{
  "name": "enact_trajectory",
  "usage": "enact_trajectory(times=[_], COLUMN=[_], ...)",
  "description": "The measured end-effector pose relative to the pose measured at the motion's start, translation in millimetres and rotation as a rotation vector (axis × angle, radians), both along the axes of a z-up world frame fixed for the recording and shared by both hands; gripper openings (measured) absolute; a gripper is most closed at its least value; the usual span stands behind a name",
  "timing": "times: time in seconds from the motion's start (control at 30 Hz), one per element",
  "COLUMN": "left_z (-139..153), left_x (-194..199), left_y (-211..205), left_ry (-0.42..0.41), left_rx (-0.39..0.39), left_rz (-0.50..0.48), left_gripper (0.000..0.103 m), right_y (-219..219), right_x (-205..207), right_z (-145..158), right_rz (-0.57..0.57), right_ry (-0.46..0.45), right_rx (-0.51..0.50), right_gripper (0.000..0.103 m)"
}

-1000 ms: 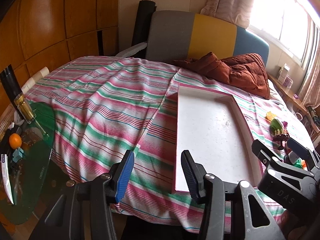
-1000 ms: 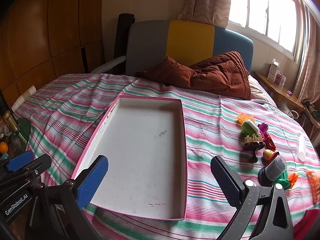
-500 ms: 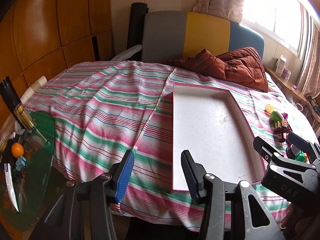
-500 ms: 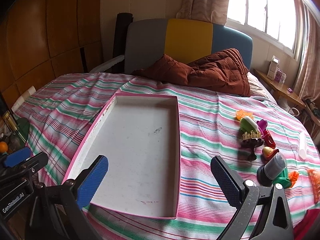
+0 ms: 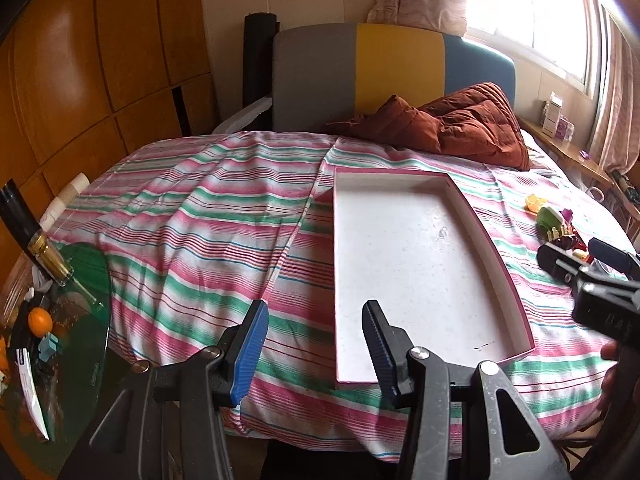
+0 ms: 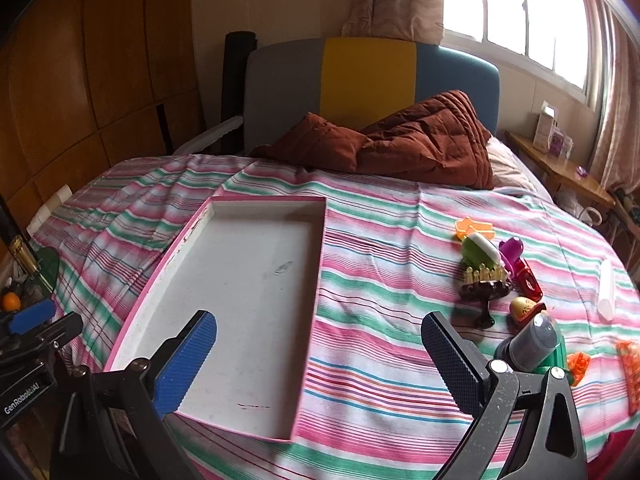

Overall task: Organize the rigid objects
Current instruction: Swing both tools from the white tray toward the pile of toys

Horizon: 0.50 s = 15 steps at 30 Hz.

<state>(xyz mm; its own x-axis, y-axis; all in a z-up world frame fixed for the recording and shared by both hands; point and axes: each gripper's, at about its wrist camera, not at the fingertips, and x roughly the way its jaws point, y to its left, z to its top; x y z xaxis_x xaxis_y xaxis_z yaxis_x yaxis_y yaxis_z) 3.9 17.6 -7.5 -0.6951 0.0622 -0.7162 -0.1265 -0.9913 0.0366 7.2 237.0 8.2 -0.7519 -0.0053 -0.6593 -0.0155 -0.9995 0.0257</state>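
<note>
I've got both hand-held grippers w/ jaws apart, nothing held: left (image 5: pixel 312 344), right (image 6: pixel 320 356), over bed's (image 6: pixel 380 216) near edge. Pink-rimmed tray (image 6: pixel 248 276) lies mid-bed; toy pile (image 6: pixel 496 276) sits twd right edge.

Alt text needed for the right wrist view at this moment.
The right gripper hangs open and empty over a striped bedspread, between an empty pink-edged white tray on its left and a cluster of small toys on its right. A brown quilt lies by the headboard.
</note>
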Motion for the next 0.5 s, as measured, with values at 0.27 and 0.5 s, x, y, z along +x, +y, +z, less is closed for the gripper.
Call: enact_trajectory(times=[0.27,0.5], left_z=[-4.2,-3.8], left_x=[-2.3,-3.9], left_y=[12.9,30.8], left_ry=[-0.034,-0.041], left_rx=[0.016,0.037], left_rz=[-0.063,-0.142], left_gripper=[0.049,0.049], right_y=[62.1,137.8], right_x=[4.9,10.6], right_z=[8.7,12.6], right_rz=[-0.099,-0.225], right_ry=[0.025,0.011], right_rx=[-0.004,-0.030], right_gripper=[0.103,0.103])
